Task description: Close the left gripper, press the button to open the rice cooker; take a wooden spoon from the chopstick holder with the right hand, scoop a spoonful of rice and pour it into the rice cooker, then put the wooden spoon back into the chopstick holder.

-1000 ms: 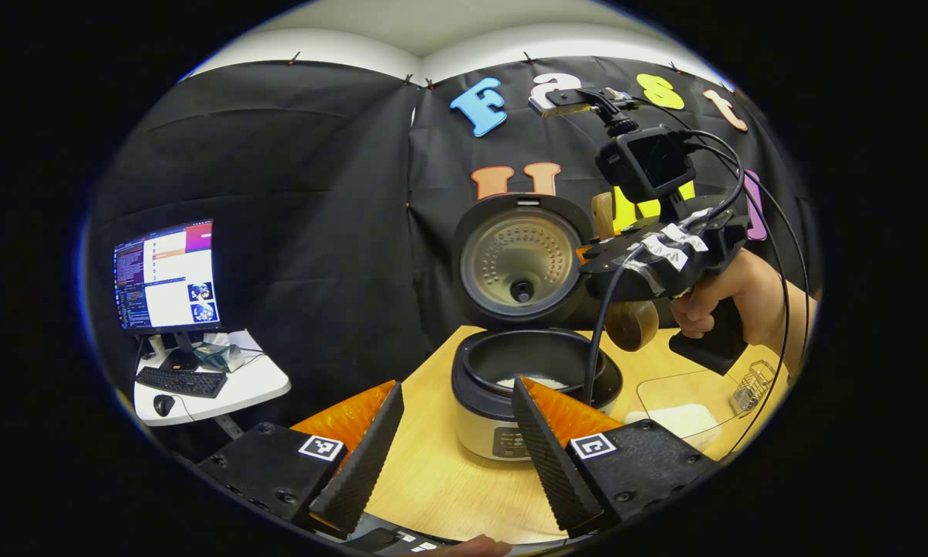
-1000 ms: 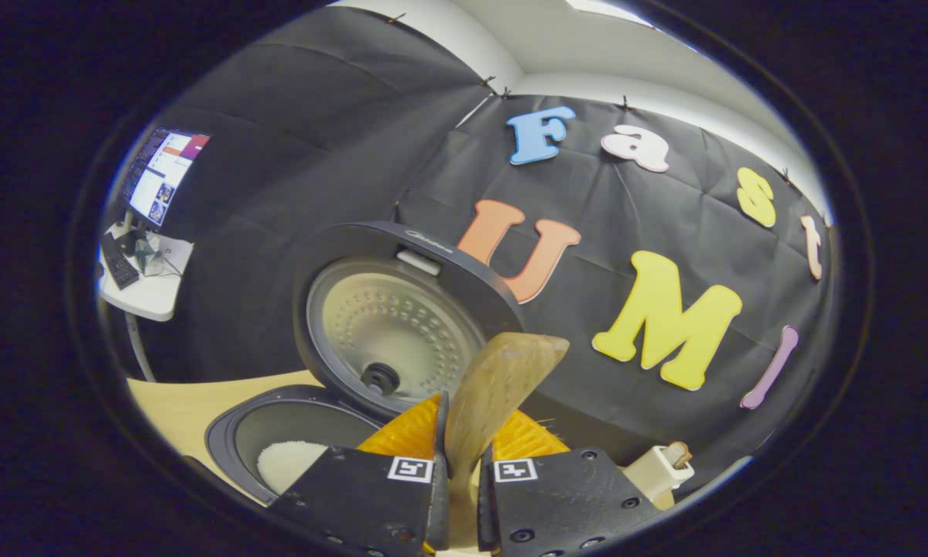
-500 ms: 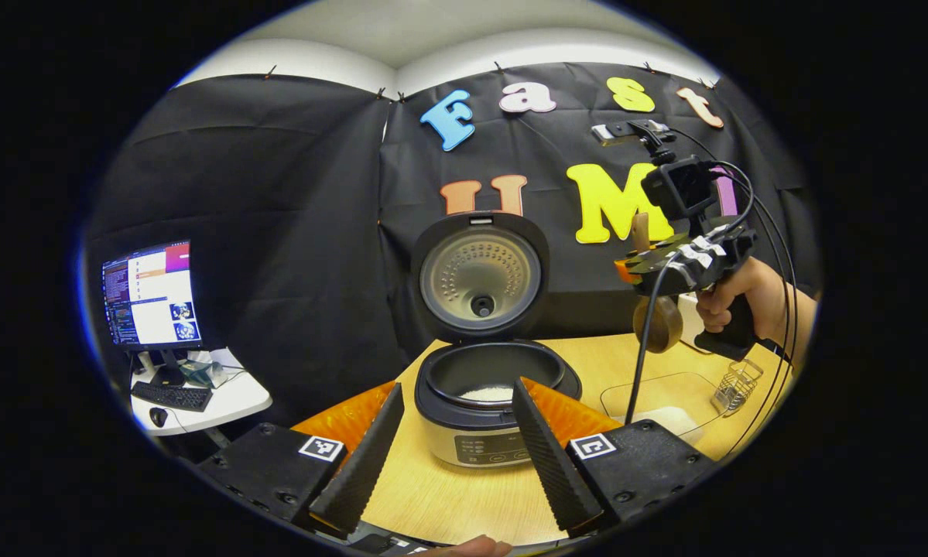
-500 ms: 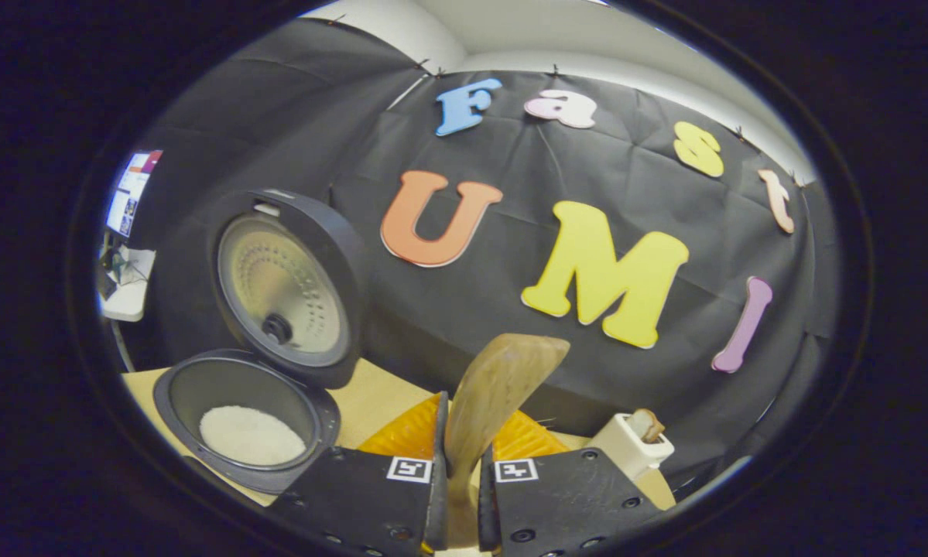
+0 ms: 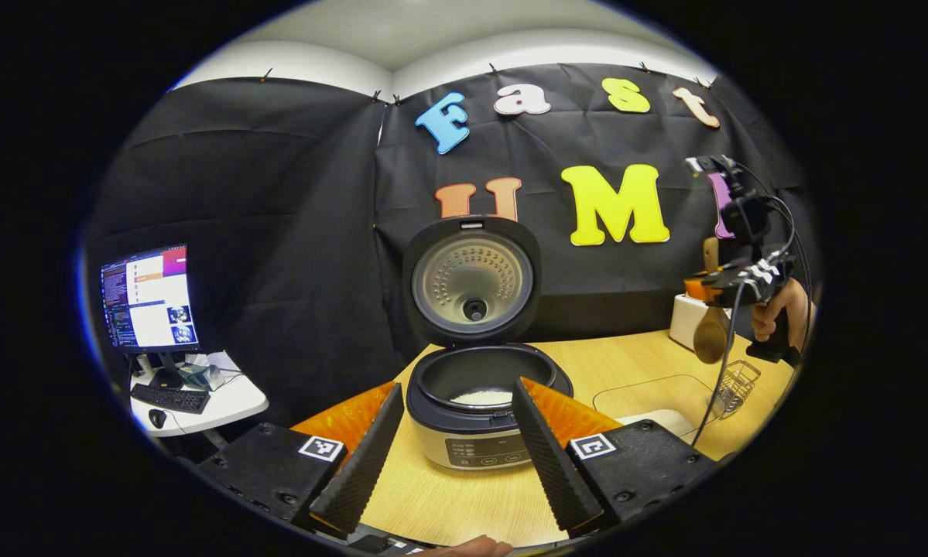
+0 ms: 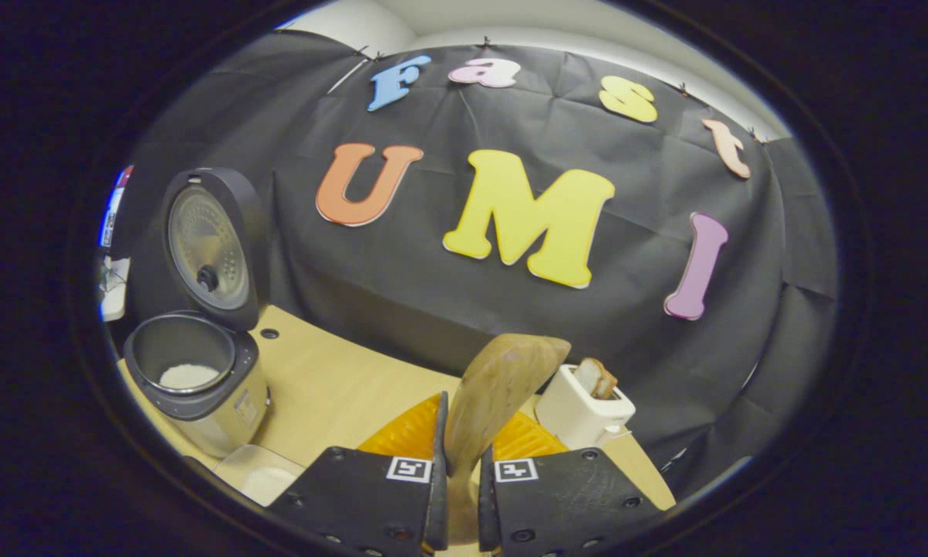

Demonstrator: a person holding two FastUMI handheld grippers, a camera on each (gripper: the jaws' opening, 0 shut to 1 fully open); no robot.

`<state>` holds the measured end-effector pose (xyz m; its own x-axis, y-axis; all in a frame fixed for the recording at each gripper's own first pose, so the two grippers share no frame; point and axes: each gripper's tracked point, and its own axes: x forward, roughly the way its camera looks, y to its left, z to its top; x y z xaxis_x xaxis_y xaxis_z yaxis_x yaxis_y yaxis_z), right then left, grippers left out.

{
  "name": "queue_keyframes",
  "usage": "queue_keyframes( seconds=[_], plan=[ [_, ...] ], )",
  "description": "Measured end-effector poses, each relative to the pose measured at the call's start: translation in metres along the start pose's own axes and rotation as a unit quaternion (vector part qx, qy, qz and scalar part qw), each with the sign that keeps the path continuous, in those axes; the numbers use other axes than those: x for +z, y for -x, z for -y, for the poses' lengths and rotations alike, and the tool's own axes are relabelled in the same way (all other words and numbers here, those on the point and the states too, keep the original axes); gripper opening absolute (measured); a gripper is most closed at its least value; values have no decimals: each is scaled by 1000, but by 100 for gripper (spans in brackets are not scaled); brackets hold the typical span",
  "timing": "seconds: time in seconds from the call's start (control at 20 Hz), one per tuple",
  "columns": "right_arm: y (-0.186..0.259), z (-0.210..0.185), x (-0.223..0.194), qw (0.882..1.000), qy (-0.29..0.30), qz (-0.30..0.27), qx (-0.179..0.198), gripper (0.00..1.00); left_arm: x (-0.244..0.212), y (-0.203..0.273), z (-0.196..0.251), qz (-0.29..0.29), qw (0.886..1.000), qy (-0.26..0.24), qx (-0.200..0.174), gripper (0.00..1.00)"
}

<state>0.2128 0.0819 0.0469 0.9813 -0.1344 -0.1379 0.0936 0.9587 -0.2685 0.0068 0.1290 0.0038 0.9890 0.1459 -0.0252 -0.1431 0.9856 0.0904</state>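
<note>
The rice cooker (image 5: 475, 433) stands open at the table's middle, lid (image 5: 471, 282) upright, white rice (image 5: 483, 397) in its pot. My left gripper (image 5: 457, 387) hovers open in front of it, holding nothing. Far right, a hand holds my right gripper (image 5: 707, 286) above the wire chopstick holder (image 5: 734, 383), and the wooden spoon (image 5: 711, 340) hangs bowl-down from it. In the right gripper view, my right gripper (image 6: 461, 464) is shut on the wooden spoon (image 6: 502, 379), whose handle end sticks up between the fingers. The rice cooker (image 6: 200, 379) sits far left there.
A clear container of rice (image 5: 649, 402) lies on the wooden table (image 5: 448, 495) between the cooker and the holder. A white toaster (image 6: 583, 402) with a slice of bread stands at the back right. A side desk with a monitor (image 5: 146, 298) is at the left.
The right gripper has carried the spoon rightwards, away from over the cooker to above the holder. The left gripper has drawn back a little and stays open.
</note>
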Motion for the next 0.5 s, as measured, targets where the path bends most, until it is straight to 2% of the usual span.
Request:
queue_keyframes(
  seconds=[0.2, 0.35, 0.5],
  plan=[
    [1, 57, -39, 998, -54, -23, -33, 15, 1, 0, 0, 0, 1000, 5, 4, 90],
    [-1, 78, -59, 998, -22, -2, -52, 16, -1, -2, 1, -4, 1000, 3, 3, 90],
    [7, 96, -72, 997, -24, 12, -70, 16, -1, -2, 4, -4, 1000, 2, 3, 90]
  ],
)
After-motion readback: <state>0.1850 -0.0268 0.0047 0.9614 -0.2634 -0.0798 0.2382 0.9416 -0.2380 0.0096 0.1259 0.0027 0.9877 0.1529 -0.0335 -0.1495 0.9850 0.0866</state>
